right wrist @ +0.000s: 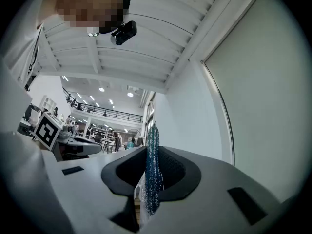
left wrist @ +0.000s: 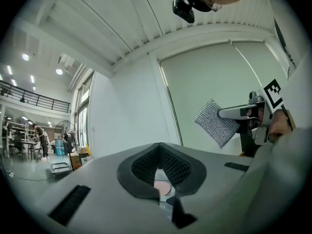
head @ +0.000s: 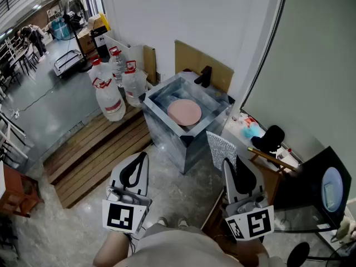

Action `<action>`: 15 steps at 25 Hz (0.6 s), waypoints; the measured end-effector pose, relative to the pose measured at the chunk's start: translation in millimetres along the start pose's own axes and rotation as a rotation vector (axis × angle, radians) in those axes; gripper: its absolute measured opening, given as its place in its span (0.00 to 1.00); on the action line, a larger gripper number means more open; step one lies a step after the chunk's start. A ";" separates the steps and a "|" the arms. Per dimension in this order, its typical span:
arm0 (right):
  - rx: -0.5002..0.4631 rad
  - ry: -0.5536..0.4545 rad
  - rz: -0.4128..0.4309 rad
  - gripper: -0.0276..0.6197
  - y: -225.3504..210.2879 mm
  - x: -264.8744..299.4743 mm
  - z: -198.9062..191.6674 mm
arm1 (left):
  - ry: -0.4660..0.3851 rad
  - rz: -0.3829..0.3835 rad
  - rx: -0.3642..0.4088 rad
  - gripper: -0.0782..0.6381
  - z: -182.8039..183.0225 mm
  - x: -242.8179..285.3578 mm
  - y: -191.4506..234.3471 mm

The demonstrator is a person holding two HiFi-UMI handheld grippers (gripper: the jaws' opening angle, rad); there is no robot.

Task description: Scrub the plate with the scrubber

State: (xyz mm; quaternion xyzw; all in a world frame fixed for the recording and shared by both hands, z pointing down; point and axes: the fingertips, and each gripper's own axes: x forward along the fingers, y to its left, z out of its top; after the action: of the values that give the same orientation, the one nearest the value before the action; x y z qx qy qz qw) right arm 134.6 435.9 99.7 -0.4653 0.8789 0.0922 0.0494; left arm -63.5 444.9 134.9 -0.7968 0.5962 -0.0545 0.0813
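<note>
Well short of the sink, both tools are held up in the air over the floor, on the near side of it. The plate, round and pink, lies flat in the sink's basin, roughly at its middle. A black faucet stands at the sink's far rim.

The right tool has its jaws pressed together on the scrubber, a flat grey mesh pad. The pad sticks out past the jaw tips toward the sink's near right corner. In the right gripper view the scrubber stands edge-on between the two pads, pinched along its lower part, with its top rising clear above them.

The left tool has its jaws closed tip to tip, and nothing is held between them. It hangs near the sink's near left corner and is apart from it. Through the small gap under its pads, the left gripper view shows a sliver of the pink plate.

Left of the sink, several water jugs stand on a wooden pallet.
</note>
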 end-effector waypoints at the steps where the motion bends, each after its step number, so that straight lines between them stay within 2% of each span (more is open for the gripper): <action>1: 0.012 -0.007 -0.001 0.19 -1.3 -0.1 0.4 | 0.000 -0.001 -0.001 0.13 -0.1 0.7 -0.5; 7: 0.045 -0.014 0.006 0.19 -12.8 1.0 -3.4 | 0.006 0.000 -0.002 0.13 -1.1 9.1 -5.6; 15: 0.072 0.007 0.057 0.19 -20.3 7.0 -20.6 | 0.018 0.019 0.001 0.13 -6.1 17.0 -11.7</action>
State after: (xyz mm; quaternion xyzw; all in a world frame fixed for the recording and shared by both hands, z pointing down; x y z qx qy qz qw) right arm 147.4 414.8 116.3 -0.4385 0.8946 0.0602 0.0605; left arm -48.8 431.4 143.0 -0.7904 0.6046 -0.0613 0.0770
